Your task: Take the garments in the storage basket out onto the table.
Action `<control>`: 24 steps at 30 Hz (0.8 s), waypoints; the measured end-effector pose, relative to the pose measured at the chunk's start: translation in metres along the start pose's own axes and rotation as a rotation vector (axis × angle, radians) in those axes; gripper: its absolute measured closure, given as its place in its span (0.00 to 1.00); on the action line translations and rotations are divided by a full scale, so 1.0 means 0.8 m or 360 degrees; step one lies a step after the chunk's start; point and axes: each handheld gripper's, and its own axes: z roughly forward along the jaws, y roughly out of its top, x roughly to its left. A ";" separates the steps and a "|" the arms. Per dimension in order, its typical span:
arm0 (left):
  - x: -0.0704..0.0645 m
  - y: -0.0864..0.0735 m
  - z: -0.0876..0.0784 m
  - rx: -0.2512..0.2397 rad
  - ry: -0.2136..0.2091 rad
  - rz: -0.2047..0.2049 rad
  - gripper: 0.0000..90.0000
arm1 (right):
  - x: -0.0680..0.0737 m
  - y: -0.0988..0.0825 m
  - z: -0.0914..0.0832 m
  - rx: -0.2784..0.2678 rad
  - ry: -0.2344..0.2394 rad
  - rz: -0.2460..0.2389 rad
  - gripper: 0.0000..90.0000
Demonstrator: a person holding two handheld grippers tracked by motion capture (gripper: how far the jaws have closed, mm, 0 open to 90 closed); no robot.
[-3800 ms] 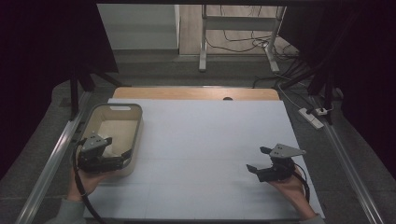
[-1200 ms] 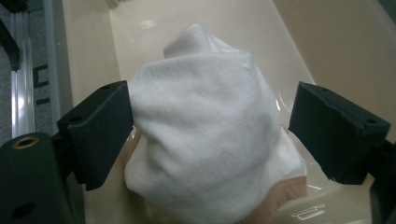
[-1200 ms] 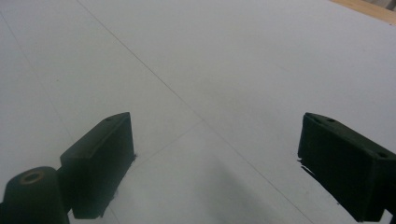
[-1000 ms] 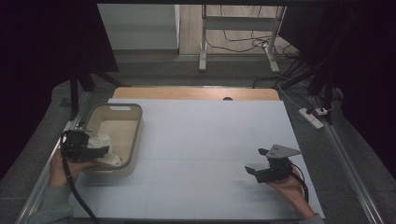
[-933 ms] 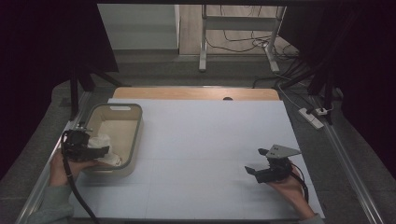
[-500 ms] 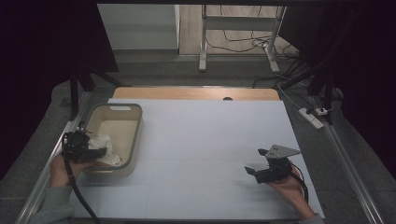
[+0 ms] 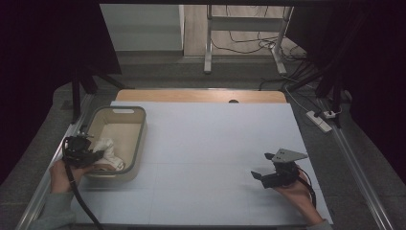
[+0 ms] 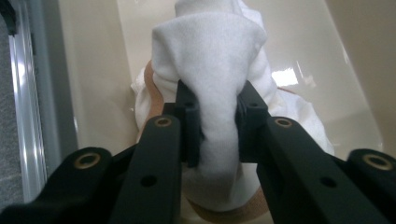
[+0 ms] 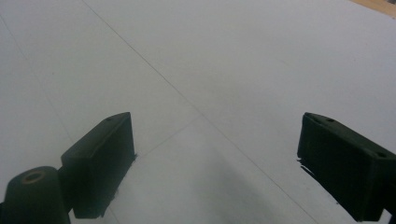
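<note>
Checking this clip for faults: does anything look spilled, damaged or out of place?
Nothing stands out. The left gripper is shut on a white cloth inside the bin; the right gripper rests open on the table.

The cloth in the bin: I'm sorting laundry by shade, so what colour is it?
White cloth with a tan band, clearest in the left gripper view.

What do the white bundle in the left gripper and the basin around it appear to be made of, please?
White bundle: likely soft fabric with a fuzzy, matte nap; it folds and pinches in between the jaws. Basin: probably cream plastic, smooth and glossy, showing a bright reflection on its floor.
</note>
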 end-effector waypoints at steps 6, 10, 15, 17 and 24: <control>0.002 -0.003 -0.008 -0.0072 -0.0017 -0.0005 0.86 | 0.000 0.000 0.000 -0.0002 0.0003 0.0000 0.12; 0.003 -0.005 -0.016 -0.0144 -0.0027 -0.0015 0.87 | 0.000 0.000 0.000 -0.0004 0.0003 -0.0001 0.12; 0.004 -0.005 -0.025 -0.0224 -0.0075 -0.0011 0.87 | 0.000 0.000 0.000 -0.0002 0.0000 0.0001 0.12; 0.002 -0.005 -0.028 -0.0257 -0.0085 -0.0004 0.87 | 0.000 0.000 0.000 -0.0005 -0.0002 0.0000 0.12; -0.001 -0.005 -0.043 -0.0385 -0.0115 -0.0002 0.87 | 0.000 0.000 -0.001 -0.0003 -0.0007 -0.0001 0.12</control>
